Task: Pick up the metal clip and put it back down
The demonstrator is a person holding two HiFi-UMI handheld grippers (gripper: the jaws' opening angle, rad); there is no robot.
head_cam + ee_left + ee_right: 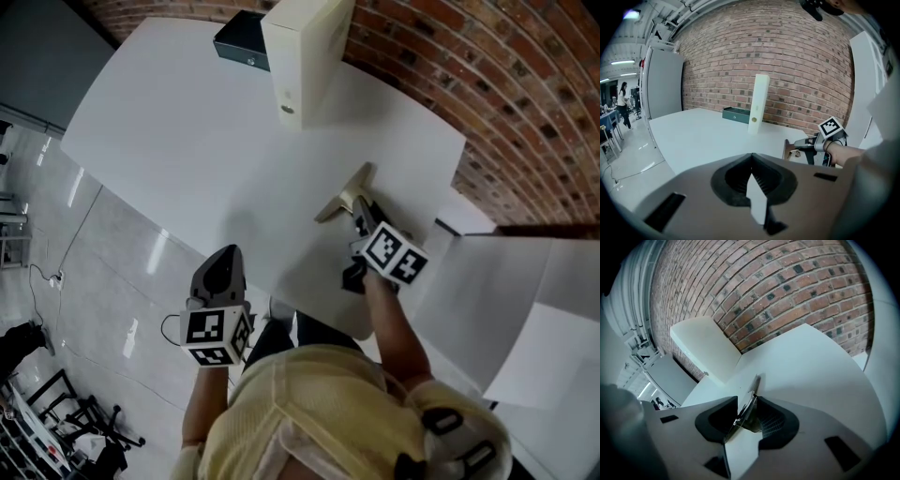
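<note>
Yellow-clad person [319,412]; cream box [305,56], dark case [239,39] beyond metal clip [343,195].

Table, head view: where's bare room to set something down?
Bare: the left half of the table, from the cream box to the near edge, and the strip between that box and the metal clip. Crowded: the far edge by the dark box, and around the right gripper.

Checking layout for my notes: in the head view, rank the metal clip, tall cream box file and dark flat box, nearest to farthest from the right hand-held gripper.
1. Thin metal clip: between the jaws of the right hand-held gripper.
2. Tall cream box file: upright, farther back.
3. Dark flat box: beyond the file, left of it.
</note>
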